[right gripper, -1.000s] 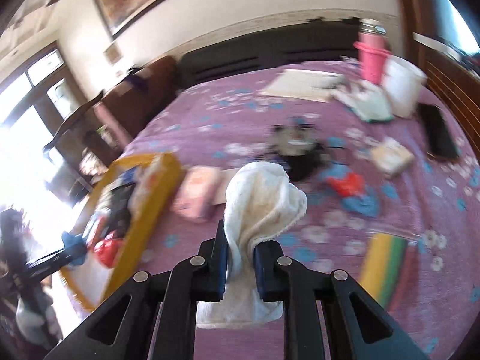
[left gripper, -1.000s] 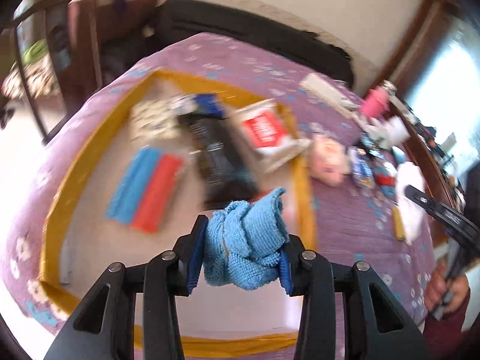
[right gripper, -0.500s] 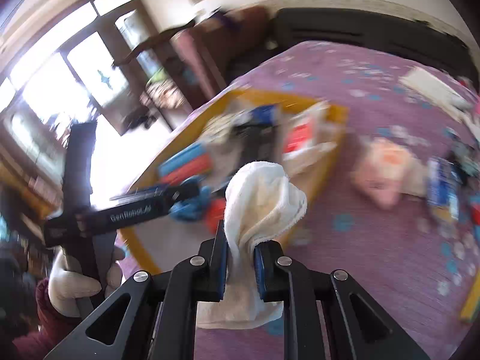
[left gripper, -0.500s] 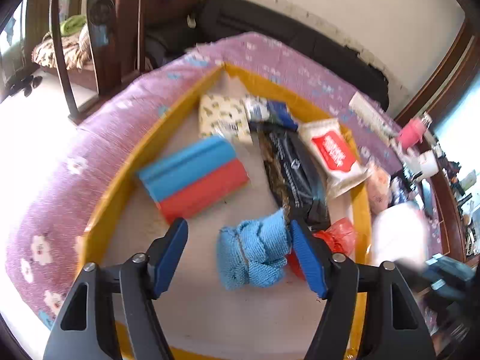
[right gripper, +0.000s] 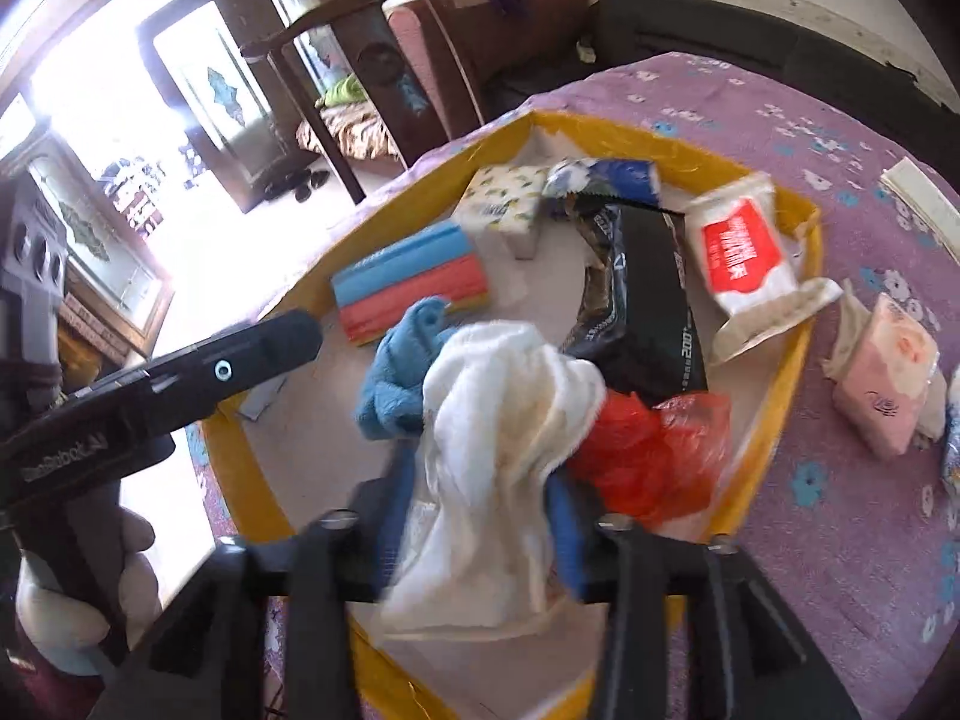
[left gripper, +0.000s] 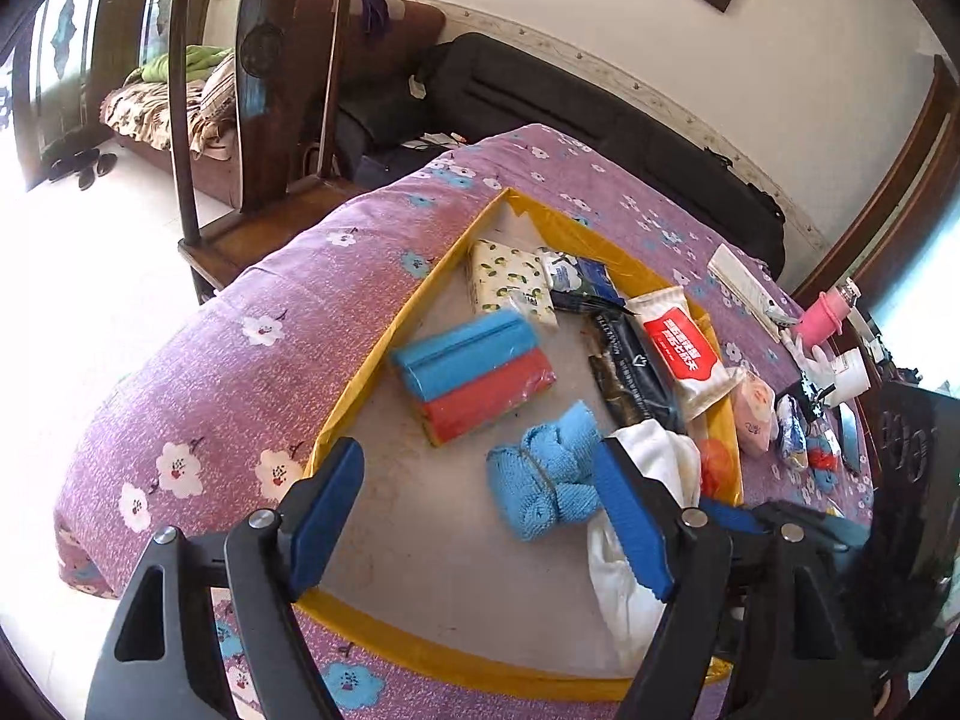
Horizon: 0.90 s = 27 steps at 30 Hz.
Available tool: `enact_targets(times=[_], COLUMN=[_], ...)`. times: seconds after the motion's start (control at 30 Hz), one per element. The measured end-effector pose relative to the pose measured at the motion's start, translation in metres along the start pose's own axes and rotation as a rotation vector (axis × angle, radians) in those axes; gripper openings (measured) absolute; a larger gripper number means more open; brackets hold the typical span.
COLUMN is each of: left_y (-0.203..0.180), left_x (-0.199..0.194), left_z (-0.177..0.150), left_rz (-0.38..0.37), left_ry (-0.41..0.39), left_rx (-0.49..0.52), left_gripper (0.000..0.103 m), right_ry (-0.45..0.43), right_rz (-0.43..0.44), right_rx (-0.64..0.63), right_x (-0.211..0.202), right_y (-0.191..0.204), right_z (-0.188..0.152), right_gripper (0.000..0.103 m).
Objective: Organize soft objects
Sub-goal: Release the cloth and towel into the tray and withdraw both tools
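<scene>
A blue cloth (left gripper: 549, 477) lies on the floor of the yellow-rimmed tray (left gripper: 384, 348), also in the right wrist view (right gripper: 399, 378). My left gripper (left gripper: 480, 516) is open and empty above the tray's near end. A white cloth (right gripper: 504, 426) sits between the blurred fingers of my right gripper (right gripper: 480, 516), whose jaws stand apart around it, over the tray beside the blue cloth. The white cloth also shows in the left wrist view (left gripper: 624, 588).
The tray holds a blue and red sponge pack (left gripper: 474, 372), tissue packs (left gripper: 510, 282), a black pack (left gripper: 630, 378), a wipes pack (left gripper: 678, 348) and a red bag (right gripper: 648, 450). A pink pack (right gripper: 888, 384) and small items lie on the purple bedspread (left gripper: 210, 372). A wooden chair (left gripper: 264, 90) stands beyond.
My left gripper opened and let the blue cloth go into the tray, then drew back. My right gripper carried the white cloth from the bedspread over the tray and its jaws have spread.
</scene>
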<state>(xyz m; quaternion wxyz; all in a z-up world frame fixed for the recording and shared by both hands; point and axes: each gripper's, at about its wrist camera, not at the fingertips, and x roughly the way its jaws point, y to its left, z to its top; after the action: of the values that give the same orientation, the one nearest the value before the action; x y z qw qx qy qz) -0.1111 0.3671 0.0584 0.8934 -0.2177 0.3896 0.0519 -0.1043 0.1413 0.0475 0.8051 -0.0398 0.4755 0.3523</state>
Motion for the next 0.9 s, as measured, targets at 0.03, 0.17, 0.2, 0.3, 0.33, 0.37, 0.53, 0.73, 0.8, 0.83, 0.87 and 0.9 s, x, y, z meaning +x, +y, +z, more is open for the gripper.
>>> enact_targets(times=[0.03,0.17,0.2,0.3,0.33,0.37,0.53,0.73,0.8,0.83,0.87,0.9], left_y=[-0.001,-0.012,-0.018,-0.040,-0.045,-0.053,-0.087,-0.123,-0.135,-0.140,-0.145,-0.152], left_x=[0.000,-0.003,-0.005,-0.014,-0.015,-0.018,-0.022,-0.022,-0.021,-0.022,-0.022,-0.022], left_z=[-0.001,-0.005,-0.006,-0.012,-0.013,-0.015,-0.026,-0.040,-0.045,-0.047,-0.049,-0.052], left_rz=[0.000,0.023,0.045,0.129,0.149,0.173,0.267,0.288,0.289,0.287,0.287,0.289], left_ry=[-0.002,-0.015,-0.027,-0.076,-0.087,-0.103,-0.137,-0.123,-0.119,-0.118,-0.117,-0.118], left_rx=[0.001,0.031,0.055,0.145,0.167,0.195,0.295,0.385,0.414,0.424,0.434,0.445], left_gripper=[0.078,0.078,0.078,0.080,0.082,0.085,0.091,0.092,0.092,0.092,0.092,0.092], right_ry=[-0.015,-0.079,-0.091,-0.146,-0.165,-0.182,-0.226,-0.258,-0.267,-0.272,-0.277,-0.282], right_rz=[-0.011,-0.072,-0.082,-0.131,-0.145,-0.157,-0.193,-0.210,-0.214,-0.217,-0.220,-0.222], right_rx=[-0.005,-0.034,-0.038,-0.019,0.000,0.019,0.107,0.225,0.253,0.268,0.281,0.289], right_x=[-0.007,-0.033,-0.038,-0.060,-0.067,-0.074,-0.097,-0.124,-0.130,-0.134,-0.137,-0.140], right_y=[-0.001,-0.002,-0.004,-0.014,-0.020,-0.027,-0.056,-0.097,-0.108,-0.114,-0.120,-0.124], right_z=[-0.001,-0.008,-0.011,-0.025,-0.029,-0.034,-0.056,-0.082,-0.089,-0.094,-0.098,-0.101], right_gripper=[0.061,0.072,0.073,0.081,0.083,0.084,0.088,0.089,0.089,0.089,0.089,0.089])
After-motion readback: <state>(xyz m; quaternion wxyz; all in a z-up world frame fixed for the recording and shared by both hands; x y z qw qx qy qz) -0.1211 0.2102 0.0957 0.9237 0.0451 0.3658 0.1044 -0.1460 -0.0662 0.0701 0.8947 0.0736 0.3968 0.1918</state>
